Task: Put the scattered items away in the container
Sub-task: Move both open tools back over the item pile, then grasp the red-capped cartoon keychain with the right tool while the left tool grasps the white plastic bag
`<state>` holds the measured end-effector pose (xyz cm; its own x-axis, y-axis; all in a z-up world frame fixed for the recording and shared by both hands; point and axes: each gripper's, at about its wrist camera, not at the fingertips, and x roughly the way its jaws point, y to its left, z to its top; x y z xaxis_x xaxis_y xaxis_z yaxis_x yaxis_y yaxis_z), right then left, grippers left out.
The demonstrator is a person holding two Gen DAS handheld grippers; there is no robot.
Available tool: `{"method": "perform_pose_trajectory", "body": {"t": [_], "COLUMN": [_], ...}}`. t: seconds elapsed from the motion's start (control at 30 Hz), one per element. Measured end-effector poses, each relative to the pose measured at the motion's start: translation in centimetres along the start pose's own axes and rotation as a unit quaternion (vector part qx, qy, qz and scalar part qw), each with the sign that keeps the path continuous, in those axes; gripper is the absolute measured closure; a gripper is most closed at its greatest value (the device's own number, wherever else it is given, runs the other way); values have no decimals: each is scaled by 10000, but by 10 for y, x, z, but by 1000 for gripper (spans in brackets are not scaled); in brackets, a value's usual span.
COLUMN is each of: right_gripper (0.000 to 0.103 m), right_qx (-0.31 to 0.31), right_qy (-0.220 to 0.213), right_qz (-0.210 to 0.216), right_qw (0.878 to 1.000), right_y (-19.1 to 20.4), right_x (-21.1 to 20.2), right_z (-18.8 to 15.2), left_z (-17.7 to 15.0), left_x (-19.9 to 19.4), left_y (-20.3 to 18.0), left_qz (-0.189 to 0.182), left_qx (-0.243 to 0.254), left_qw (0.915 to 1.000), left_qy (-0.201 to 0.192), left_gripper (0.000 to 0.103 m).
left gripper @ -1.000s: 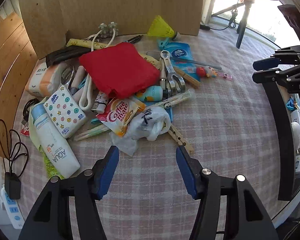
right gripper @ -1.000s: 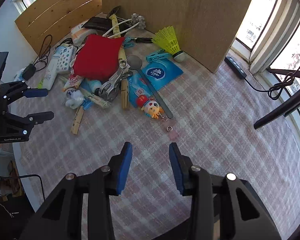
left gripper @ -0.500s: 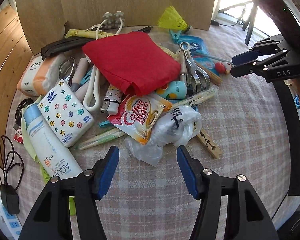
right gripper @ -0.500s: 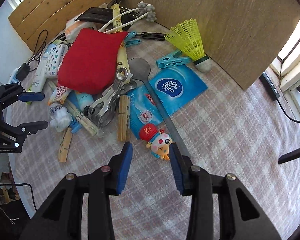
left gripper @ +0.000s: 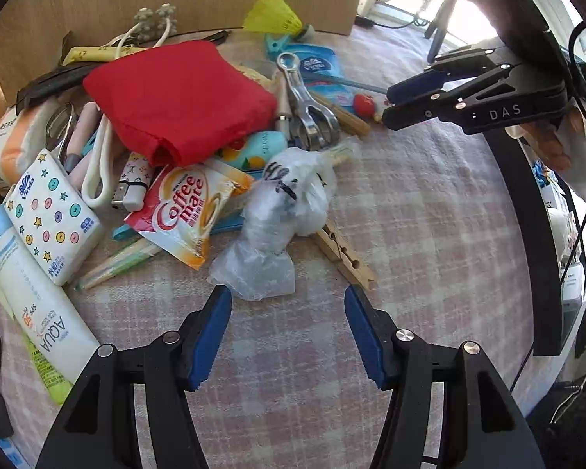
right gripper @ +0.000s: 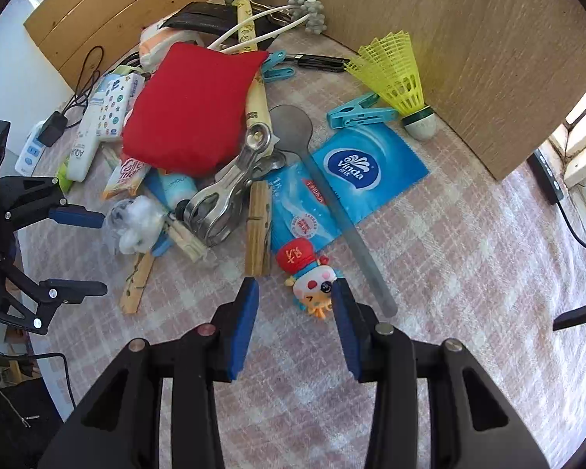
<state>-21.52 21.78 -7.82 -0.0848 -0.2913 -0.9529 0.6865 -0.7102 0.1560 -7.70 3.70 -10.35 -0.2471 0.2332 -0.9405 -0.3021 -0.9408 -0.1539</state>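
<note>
A heap of small items lies on the checked tablecloth (left gripper: 429, 234). It holds a red cloth pouch (left gripper: 175, 93), a Coffee mate sachet (left gripper: 183, 211) and a clear plastic bag with white contents (left gripper: 281, 211). My left gripper (left gripper: 287, 301) stands open just in front of that bag's near corner, touching nothing. My right gripper (right gripper: 295, 285) is open and points down over a small cartoon doll with a red hat (right gripper: 312, 277). The doll lies between the fingertips, nearer the right one, and the pads do not press on it. Each gripper also shows in the other's view: the right gripper (left gripper: 386, 105), the left gripper (right gripper: 99, 252).
A wooden board (right gripper: 468, 39) stands behind the heap, with a yellow shuttlecock (right gripper: 394, 66) against it. Blue Vinda tissue packs (right gripper: 367, 168), a long metal spoon (right gripper: 332, 195), steel tongs (right gripper: 230, 191) and wooden pegs (right gripper: 258, 230) lie near the doll. A power strip (right gripper: 29, 152) and cables sit at the left table edge.
Both grippers have come closer to the heap. The right one moved in and down until its fingertips flank the doll. The left one closed in on the plastic bag.
</note>
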Motion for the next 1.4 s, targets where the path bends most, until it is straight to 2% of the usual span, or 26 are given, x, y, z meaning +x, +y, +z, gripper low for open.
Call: {"method": "perform_pose_trajectory", "body": {"t": [0.07,0.2,0.3,0.5,0.57,0.67,0.83,0.9,1.03,1.17,1.23,1.4], "right_gripper": [65,65,65,66,69,76,79,79,79,79,79,79], "right_qx": [-26,43,84,12,27,38,244,318,427,404,381,390], "right_qy": [-22,-126,-116,-34,2,17,3,-27,-9,8,9,-20], "right_qz": [17,-215,-328,-484,-474,-596,-449,-396,-331,-359,-366,-362], "right_qw": [10000,9997,9994,9988,9989,9982,9987,9987,9985,9985,9986,9986], "right_y": [1,-5,-9,-12,-12,-14,-20,-21,-23,-20,-18,-3], "right_x": [-6,-8,-2,12,16,18,13,9,3,2,1,-3], "right_z": [-3,-3,-2,6,8,8,5,0,-13,-22,-24,-33], "left_z": [1,14,22,37,40,41,41,37,28,22,20,14], "left_x": [-5,-14,-22,-1,6,6,2,-3,-5,0,1,-21], "left_y": [0,4,2,-11,-10,-6,-10,-11,-9,-11,-14,-18], "left_qz": [119,409,428,634,671,646,573,505,439,416,477,458], "left_qx": [-32,-187,-190,75,88,-18,13,-35,-179,-285,-256,-406], "left_qw": [9999,9987,9980,9977,9976,9977,9981,9984,9987,9987,9985,9973], "left_qy": [-53,-258,-426,-241,-158,-185,-230,-234,-197,-64,-78,-418], "left_gripper": [44,45,46,48,54,54,67,68,68,56,55,54]}}
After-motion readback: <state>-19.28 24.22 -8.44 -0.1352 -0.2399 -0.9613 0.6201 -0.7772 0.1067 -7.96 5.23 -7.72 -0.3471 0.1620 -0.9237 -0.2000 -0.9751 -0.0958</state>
